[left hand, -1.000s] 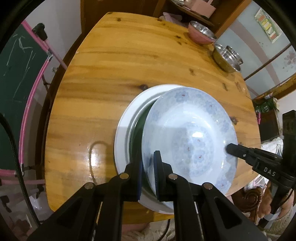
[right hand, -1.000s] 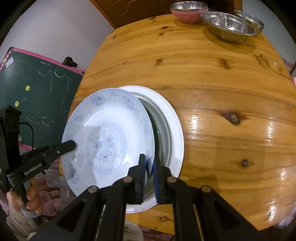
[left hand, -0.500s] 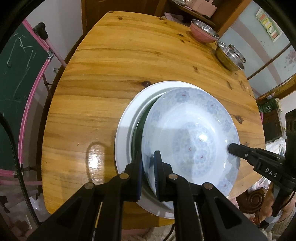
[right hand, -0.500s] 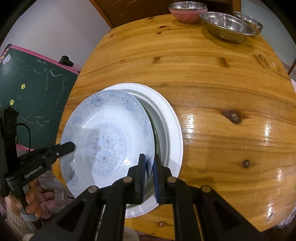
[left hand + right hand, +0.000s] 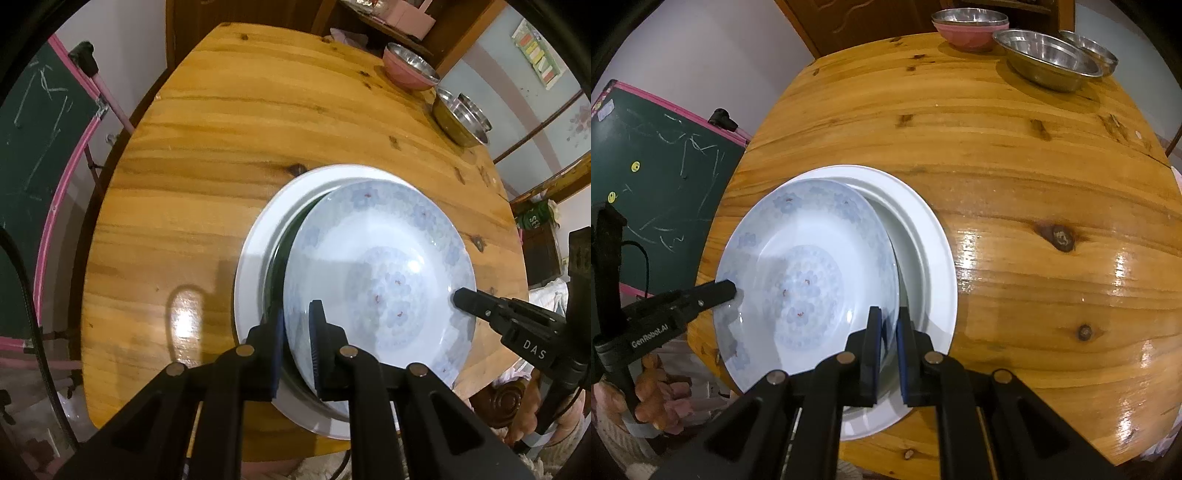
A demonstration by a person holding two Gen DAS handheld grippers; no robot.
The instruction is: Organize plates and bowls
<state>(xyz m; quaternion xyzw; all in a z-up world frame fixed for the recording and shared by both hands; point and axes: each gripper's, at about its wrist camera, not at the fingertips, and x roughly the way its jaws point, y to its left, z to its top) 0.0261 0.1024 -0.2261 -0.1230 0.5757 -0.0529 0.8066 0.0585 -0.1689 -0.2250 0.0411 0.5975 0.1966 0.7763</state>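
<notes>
The pale blue floral porcelain plate sits tilted over a larger plain white round plate near the bench's near edge. The left gripper has its jaws narrow on the floral plate's rim, having just eased slightly apart; the right gripper clamps the opposite rim. At the far edge stand a pink bowl and steel bowls.
</notes>
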